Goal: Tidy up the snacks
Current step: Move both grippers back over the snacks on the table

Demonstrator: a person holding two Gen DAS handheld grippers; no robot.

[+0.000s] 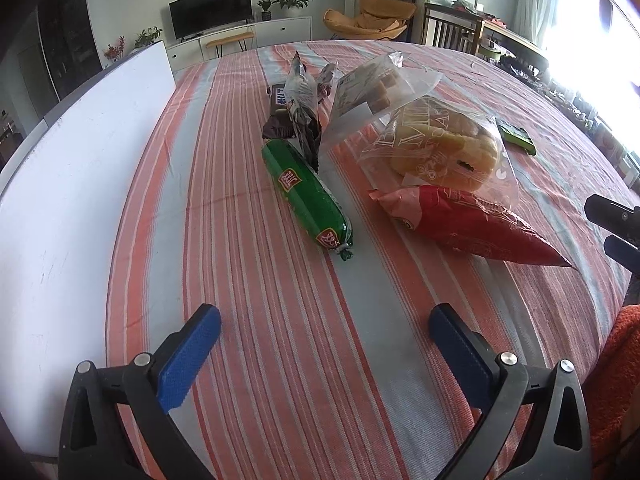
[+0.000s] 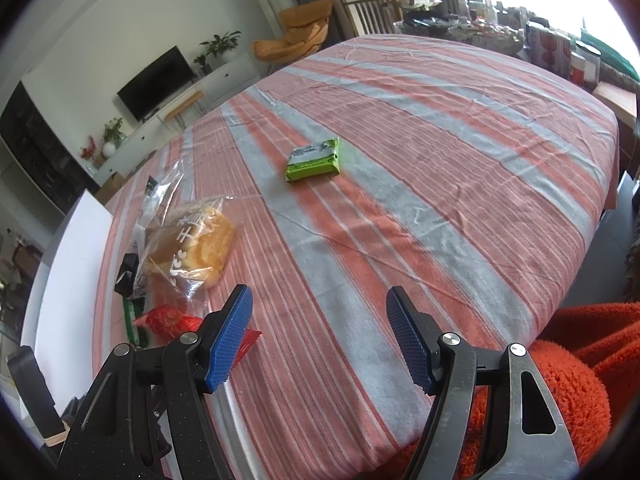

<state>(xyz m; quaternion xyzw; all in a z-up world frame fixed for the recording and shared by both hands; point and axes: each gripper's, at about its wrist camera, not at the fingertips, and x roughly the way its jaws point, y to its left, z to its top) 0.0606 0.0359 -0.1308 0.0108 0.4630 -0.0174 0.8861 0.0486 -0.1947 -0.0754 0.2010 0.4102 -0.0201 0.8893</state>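
Two grippers are in view, both spread wide and grasping nothing. The left gripper [image 1: 324, 334] hangs above the striped cloth of the worktop [image 1: 248, 240], its blue pads [image 1: 188, 356] well apart, with the snack cluster ahead of it. Nearest lies a green sausage-shaped pack [image 1: 308, 196], flat on the cloth and pointing diagonally away. Just right of it lies a red bag [image 1: 468, 224], and behind that, touching it, a clear bag holding a bread bun [image 1: 440, 148]. Farther back stand a crumpled clear bag of small cakes [image 1: 376, 88], a silver-and-dark wrapper [image 1: 304, 108] tilted upright, and a dark bar [image 1: 276, 114] lying flat beneath it. A white board [image 1: 80, 184] borders the worktop on the left.

The right gripper [image 2: 320, 336] is likewise released over bare cloth. A small green packet [image 2: 314, 159] lies alone ahead of it, well apart from the cluster. The bread bun bag sits to the left.
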